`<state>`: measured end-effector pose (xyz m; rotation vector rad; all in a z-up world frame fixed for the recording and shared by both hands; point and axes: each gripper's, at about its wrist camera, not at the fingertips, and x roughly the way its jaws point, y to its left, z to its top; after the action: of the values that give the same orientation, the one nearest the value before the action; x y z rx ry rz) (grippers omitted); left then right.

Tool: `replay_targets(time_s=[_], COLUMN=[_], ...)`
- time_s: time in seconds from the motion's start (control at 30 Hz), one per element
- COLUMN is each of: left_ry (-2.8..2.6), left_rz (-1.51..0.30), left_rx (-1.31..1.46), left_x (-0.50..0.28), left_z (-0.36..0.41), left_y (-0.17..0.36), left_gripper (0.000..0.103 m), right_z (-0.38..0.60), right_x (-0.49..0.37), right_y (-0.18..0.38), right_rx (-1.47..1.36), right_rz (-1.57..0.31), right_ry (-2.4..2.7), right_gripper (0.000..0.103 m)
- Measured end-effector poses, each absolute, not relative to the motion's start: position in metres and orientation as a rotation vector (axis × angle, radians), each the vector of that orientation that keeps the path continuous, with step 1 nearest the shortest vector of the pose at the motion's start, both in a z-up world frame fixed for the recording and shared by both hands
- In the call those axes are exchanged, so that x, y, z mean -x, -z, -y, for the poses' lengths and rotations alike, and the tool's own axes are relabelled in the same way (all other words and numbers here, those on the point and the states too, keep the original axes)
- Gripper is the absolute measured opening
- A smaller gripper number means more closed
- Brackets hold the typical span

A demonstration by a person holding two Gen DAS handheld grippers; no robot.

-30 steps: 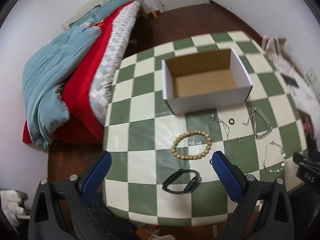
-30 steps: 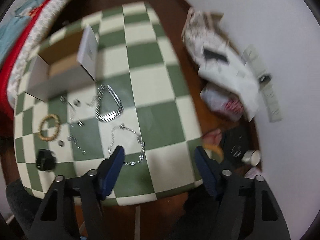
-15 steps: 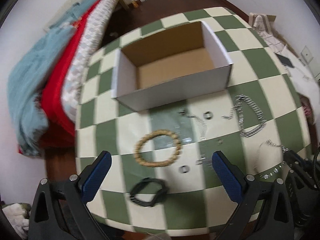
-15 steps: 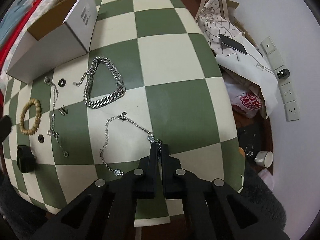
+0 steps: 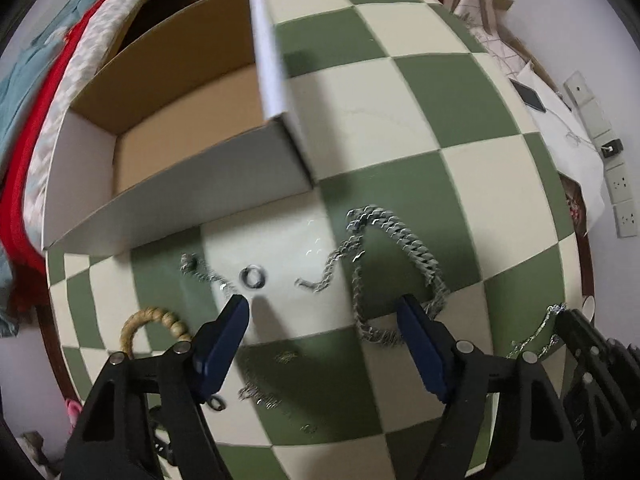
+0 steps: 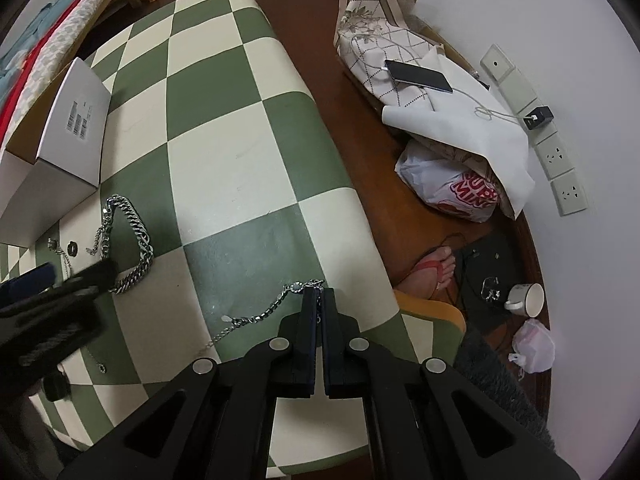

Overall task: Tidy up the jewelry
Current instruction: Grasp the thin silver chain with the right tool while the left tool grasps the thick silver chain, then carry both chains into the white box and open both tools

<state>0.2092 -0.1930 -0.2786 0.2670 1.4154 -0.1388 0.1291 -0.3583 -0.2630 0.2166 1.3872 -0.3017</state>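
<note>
R gripper [image 6: 319, 296] is pinched fully closed on thin silver bracelet [image 6: 256, 316]; rest of chain is draped on table [image 6: 224, 152] to its left. L gripper [image 5: 324, 312] is held wide open w/ nothing in it, heavy curb chain [image 5: 400, 240] just ahead btwn tips. Bracelet should be lifted clear before swinging toward box [image 5: 188, 120], far ahead-left, so it's not dragged.

Beaded bracelet [image 5: 154, 322] half hidden behind left tongs [image 5: 322, 312], thin chains [image 5: 260, 394] motion-blurred
</note>
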Motion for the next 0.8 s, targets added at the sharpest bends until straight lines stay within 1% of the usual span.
replay_targets(time_s=[0.03, 0.07, 0.1, 0.13, 0.17, 0.2, 0.23, 0.27, 0.47, 0.8], left_ry=[0.145, 0.162, 0.182, 0.199, 0.215, 0.229, 0.238, 0.238, 0.223, 0.195], left_rz=[-1.407, -1.395, -1.387, -1.383, -1.379, -1.375, -1.371, -1.364, -1.344, -1.275], left_rx=[-0.27, -0.269, -0.256, -0.245, -0.24, -0.24, -0.246, -0.272, -0.304, -0.221], left_x=[-0.21, -0.209, -0.209, -0.209, -0.208, -0.208, -0.207, -0.207, -0.205, -0.19], left_z=[0.195, 0.198, 0.2, 0.202, 0.204, 0.207, 0.21, 0.212, 0.212, 0.159], left_y=[0.278, 0.277, 0.275, 0.274, 0.273, 0.273, 0.272, 0.273, 0.276, 0.229], left_gripper=[0.071, 0.064, 0.058, 0.049, 0.036, 0.028, 0.013, 0.003, 0.002, 0.001], right_z=[0.358, 0.358, 0.357, 0.356, 0.355, 0.354, 0.354, 0.353, 0.354, 0.344], right_x=[-0.13, -0.13, -0.129, -0.129, -0.129, -0.128, -0.128, -0.128, -0.128, -0.118], right_y=[0.263, 0.263, 0.263, 0.263, 0.263, 0.263, 0.263, 0.263, 0.261, 0.244], right_rx=[-0.211, -0.206, -0.202, -0.199, -0.196, -0.191, -0.187, -0.184, -0.193, -0.241], right_rz=[-1.387, -1.387, -1.386, -1.385, -1.384, -1.384, -1.384, -1.384, -1.387, -1.337], right_ry=[0.303, 0.305, 0.306, 0.307, 0.308, 0.309, 0.31, 0.31, 0.307, 0.265], right_gripper=[0.002, 0.002, 0.002, 0.002, 0.002, 0.002, 0.002, 0.002, 0.002, 0.002])
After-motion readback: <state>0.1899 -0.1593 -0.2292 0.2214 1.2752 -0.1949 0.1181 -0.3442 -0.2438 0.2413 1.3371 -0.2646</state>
